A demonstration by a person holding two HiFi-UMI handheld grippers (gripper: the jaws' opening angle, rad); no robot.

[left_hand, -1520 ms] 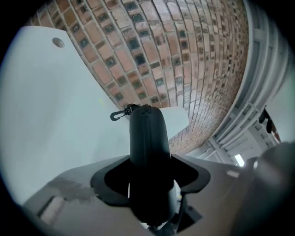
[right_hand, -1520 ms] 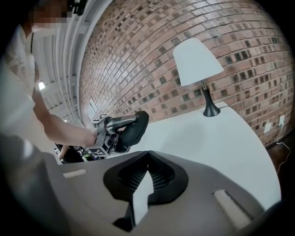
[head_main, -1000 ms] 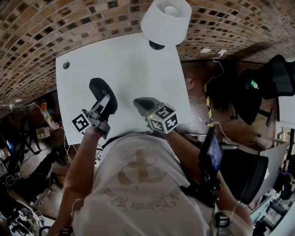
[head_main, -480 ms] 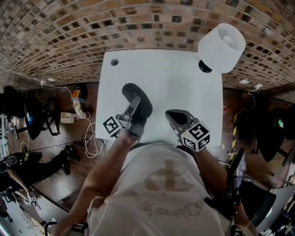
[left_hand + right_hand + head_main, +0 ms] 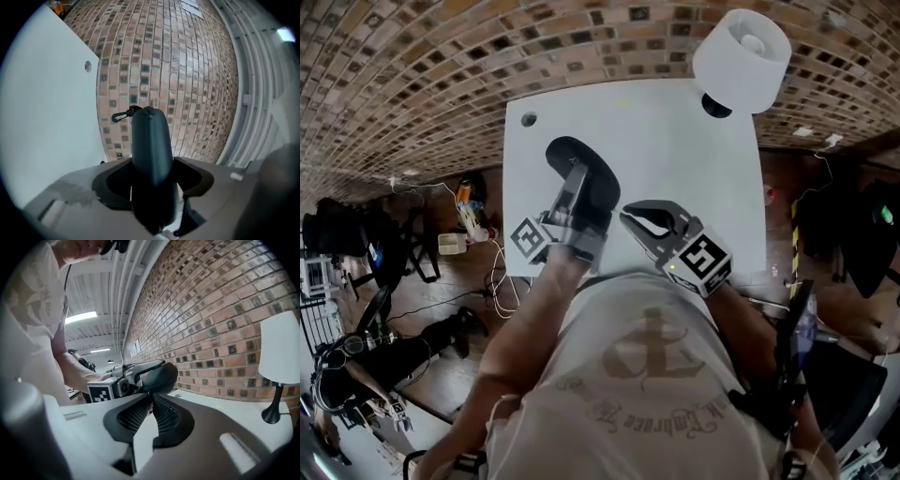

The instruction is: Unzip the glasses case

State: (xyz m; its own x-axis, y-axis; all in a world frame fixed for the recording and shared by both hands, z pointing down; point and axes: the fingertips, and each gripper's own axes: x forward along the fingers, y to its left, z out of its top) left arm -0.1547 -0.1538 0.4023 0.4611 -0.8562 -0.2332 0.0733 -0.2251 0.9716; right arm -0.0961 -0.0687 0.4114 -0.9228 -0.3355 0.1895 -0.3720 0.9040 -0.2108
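While you hold both arms up over the white surface (image 5: 675, 141), the glasses case (image 5: 598, 178) sits in your left claw (image 5: 577, 187), raised off the surface. In the left gripper view the dark, smooth case (image 5: 150, 140) runs straight out between the two jaws and well past their tips. Both pads press on its sides, so the jaws stand wide around it. A small black clip (image 5: 119, 116) hangs off the case's far end, against the brick wall (image 5: 187, 70).

Your right claw (image 5: 626, 216) points at the case from the side. In the right gripper view its tips (image 5: 151, 397) stand all but together, just beside the near end of the case (image 5: 159, 376). Those jaws have just been easing apart by a sliver. Whether the zip pull or anything else sits between the tips cannot be made out, nor whether the tips touch the case.

As for writing, each claw carries a cube with black-and-white square markers: the left one (image 5: 528, 239) and the right one (image 5: 701, 262). They show patterns, not words. Your pale shirt (image 5: 647, 375) bears an anchor print with a curved line of script under it, too warped to read. A white lamp (image 5: 741, 58) stands at the far right corner of the surface.
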